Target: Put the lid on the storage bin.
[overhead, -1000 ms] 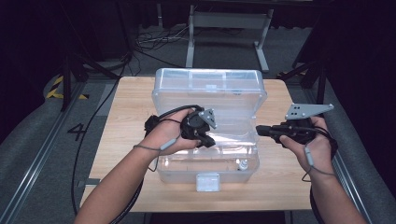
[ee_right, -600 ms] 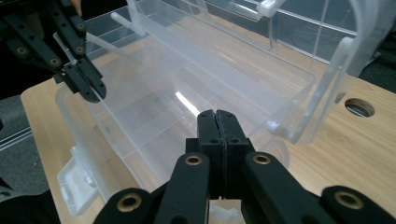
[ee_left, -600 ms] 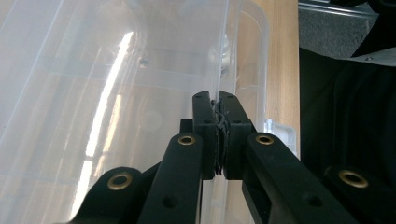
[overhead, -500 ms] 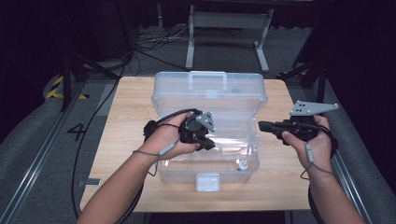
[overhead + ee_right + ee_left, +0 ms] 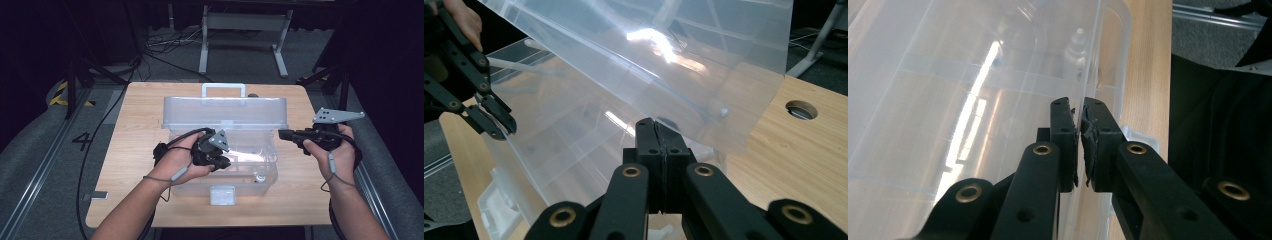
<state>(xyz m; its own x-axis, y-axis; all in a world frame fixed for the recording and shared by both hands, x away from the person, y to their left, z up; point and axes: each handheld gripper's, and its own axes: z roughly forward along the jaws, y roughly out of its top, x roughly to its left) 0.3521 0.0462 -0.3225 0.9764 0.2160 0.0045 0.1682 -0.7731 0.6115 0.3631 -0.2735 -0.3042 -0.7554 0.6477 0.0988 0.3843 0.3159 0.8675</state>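
Note:
A clear plastic storage box (image 5: 260, 150) stands on the wooden table (image 5: 140, 130) with its clear lid (image 5: 225, 112) tilted up from the back edge. My left gripper (image 5: 222, 162) is shut on the box's front wall (image 5: 973, 100), one jaw on each side of the rim (image 5: 1079, 112). My right gripper (image 5: 281, 134) is at the lid's lower right corner. Its jaws (image 5: 657, 127) are pressed together at the lid's edge (image 5: 664, 50). The left gripper (image 5: 506, 127) also appears across the box in the right gripper view.
A white latch (image 5: 222, 195) sits at the box's front and a handle (image 5: 223, 89) tops the lid. The table has a round hole (image 5: 800, 109) near its back right. A metal stand (image 5: 245, 30) and cables lie on the floor behind.
The lid has swung up from low over the box to nearly upright. My right gripper rose with its edge. The left gripper stayed on the front wall.

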